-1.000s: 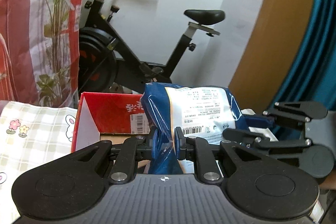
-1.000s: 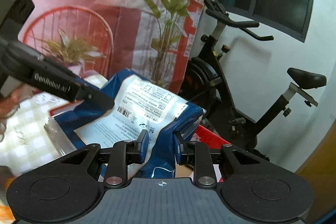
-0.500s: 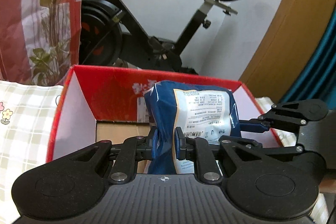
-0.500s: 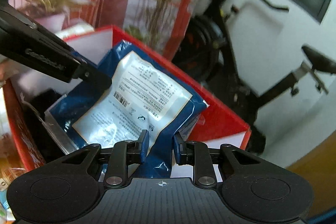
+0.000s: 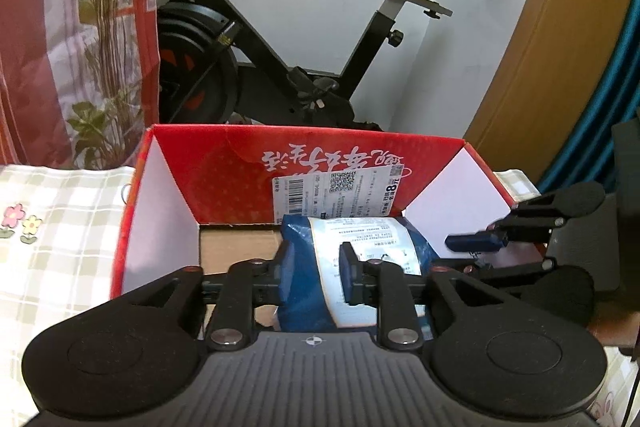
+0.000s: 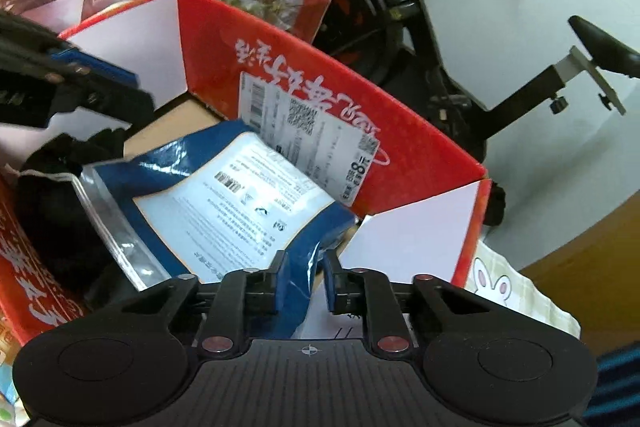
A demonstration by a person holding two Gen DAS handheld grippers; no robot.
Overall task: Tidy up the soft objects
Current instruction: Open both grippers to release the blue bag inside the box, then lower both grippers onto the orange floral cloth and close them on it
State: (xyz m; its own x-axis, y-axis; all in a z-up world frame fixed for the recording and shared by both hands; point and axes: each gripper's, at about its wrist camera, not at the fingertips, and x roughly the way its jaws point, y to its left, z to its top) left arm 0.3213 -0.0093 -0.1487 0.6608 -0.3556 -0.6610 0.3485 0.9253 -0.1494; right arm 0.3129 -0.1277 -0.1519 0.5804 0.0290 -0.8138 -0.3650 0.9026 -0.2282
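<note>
A soft blue packet with a white printed label [image 5: 356, 259] [image 6: 224, 199] lies inside an open red cardboard box [image 5: 224, 163] [image 6: 420, 155]. My left gripper [image 5: 314, 271] has its jaws spread a little, with the packet's near end between them. My right gripper [image 6: 302, 279] has its jaws slightly parted around the packet's other corner, and a gap shows beside the right pad. The right gripper also shows in the left wrist view [image 5: 480, 243], and the left gripper shows at the left of the right wrist view [image 6: 80, 83]. A black soft item [image 6: 60, 195] lies in the box under the packet.
The box stands on a checked tablecloth with flower and rabbit prints [image 5: 52, 227] [image 6: 516, 291]. A black exercise bike [image 5: 280, 67] stands behind the box. A red plant-print curtain [image 5: 60, 27] hangs at the left, a wooden panel [image 5: 560, 67] at the right.
Both grippers have lowered the blue packet into the red box. Both pairs of jaws have widened from a tight pinch on it. The box now fills more of both views.
</note>
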